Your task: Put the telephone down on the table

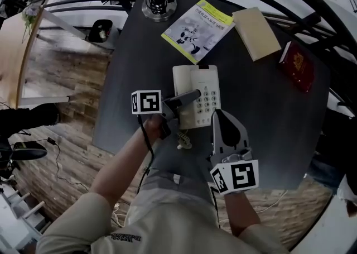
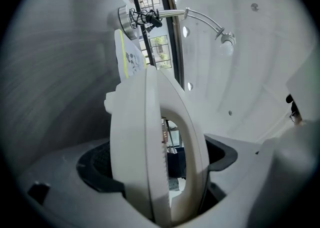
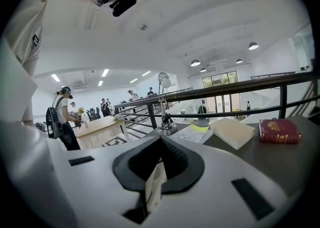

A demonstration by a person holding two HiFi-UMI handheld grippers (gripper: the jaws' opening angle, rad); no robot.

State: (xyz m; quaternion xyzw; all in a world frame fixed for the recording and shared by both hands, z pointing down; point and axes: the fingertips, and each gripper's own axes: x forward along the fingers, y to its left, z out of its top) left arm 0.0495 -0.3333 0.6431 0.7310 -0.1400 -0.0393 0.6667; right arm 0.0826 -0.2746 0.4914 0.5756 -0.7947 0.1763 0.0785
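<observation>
While gripped from both sides, found cream plastic push-button telephone (image 1: 196,95) over the near half of the dark grey desk (image 1: 139,52); cannot tell whether resting on it or just clear; left tongs (image 1: 187,99) clenched across body and handset together, presumably to keep the handset seated; right tongs (image 1: 217,116) pinching the thin right edge, likely to steady a level set-down; pale coiled cord (image 1: 184,140) dangling at the near end.

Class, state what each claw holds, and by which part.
Both hold the white plastic desk telephone: left claw across base and handset, right claw on its near right edge.
</observation>
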